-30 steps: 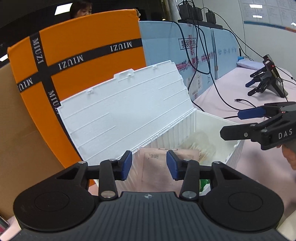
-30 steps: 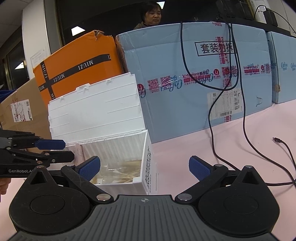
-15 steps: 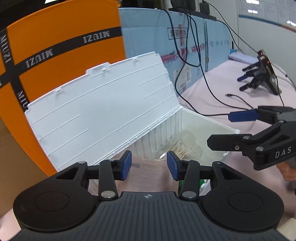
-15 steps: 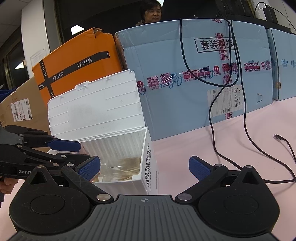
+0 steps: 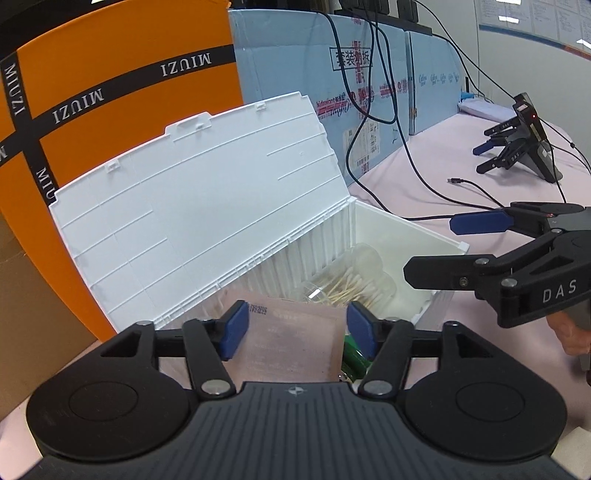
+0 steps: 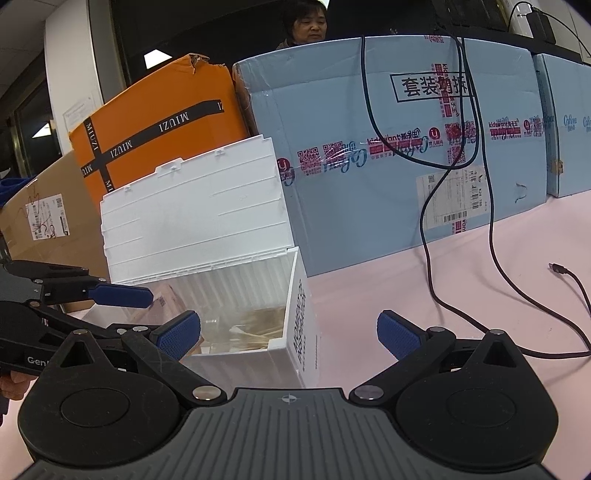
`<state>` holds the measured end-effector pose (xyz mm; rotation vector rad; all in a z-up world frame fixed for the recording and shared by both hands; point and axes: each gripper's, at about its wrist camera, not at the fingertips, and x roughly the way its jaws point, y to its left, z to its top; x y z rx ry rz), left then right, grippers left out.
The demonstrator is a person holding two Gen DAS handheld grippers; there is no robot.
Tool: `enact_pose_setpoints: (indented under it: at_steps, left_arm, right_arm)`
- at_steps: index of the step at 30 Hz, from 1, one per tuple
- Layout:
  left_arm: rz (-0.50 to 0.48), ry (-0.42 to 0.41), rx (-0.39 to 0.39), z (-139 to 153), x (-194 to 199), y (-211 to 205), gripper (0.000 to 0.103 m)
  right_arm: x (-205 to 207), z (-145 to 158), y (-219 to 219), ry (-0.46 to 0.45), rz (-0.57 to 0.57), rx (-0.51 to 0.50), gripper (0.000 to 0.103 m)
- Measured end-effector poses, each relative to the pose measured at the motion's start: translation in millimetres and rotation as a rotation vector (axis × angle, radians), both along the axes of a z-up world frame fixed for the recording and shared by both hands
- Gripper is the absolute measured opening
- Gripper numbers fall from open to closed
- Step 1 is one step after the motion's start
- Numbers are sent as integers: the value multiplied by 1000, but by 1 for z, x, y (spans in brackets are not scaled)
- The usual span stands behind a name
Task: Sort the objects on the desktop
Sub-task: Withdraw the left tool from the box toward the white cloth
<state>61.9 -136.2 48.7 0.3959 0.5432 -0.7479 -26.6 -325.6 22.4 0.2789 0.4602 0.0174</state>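
Observation:
A white plastic box [image 5: 406, 221] stands on the pink table with its lid [image 5: 203, 206] tilted back. Inside lie a clear tub of cotton swabs [image 5: 351, 284], a pink packet [image 5: 291, 343] and something green [image 5: 354, 360]. My left gripper [image 5: 295, 328] hovers open over the box's near end, with the packet showing in the gap beyond its pads. My right gripper [image 5: 430, 245] is open at the box's right end, holding nothing. From the right wrist, the right gripper [image 6: 288, 332] faces the box wall [image 6: 301, 306], and the left gripper [image 6: 144, 312] reaches in from the left.
An orange MIUZI carton [image 5: 129, 74], a brown carton [image 6: 48, 214] and blue cartons [image 6: 369, 166] wall off the back. Black cables [image 6: 461, 295] trail over the table at the right. Another gripper on a stand [image 5: 517, 147] sits far right. A person [image 6: 306, 22] is behind the cartons.
My left gripper has moved closer over the box and its fingers have spread wider. The right gripper has shifted slightly towards the box, still open.

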Motion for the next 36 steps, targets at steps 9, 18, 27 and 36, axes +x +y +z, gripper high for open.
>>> enact_pose_setpoints:
  at_steps: [9,18,27,36]
  left_arm:
    - [89,-61,-89,8,-22,26,84]
    - [125,-95,-199,10,-57,52,90]
    - [165,-116,-267,10,-87,76,91]
    - [195,-126,-283,0,-113,95,91]
  right_arm:
    - [-6,-1,2,-19,22,0,103]
    - [-17,1,5,-50,30,-17,103]
    - [-37,12,18,-97,41,-75,103]
    - [-47,14,25,-85,53,-91,103]
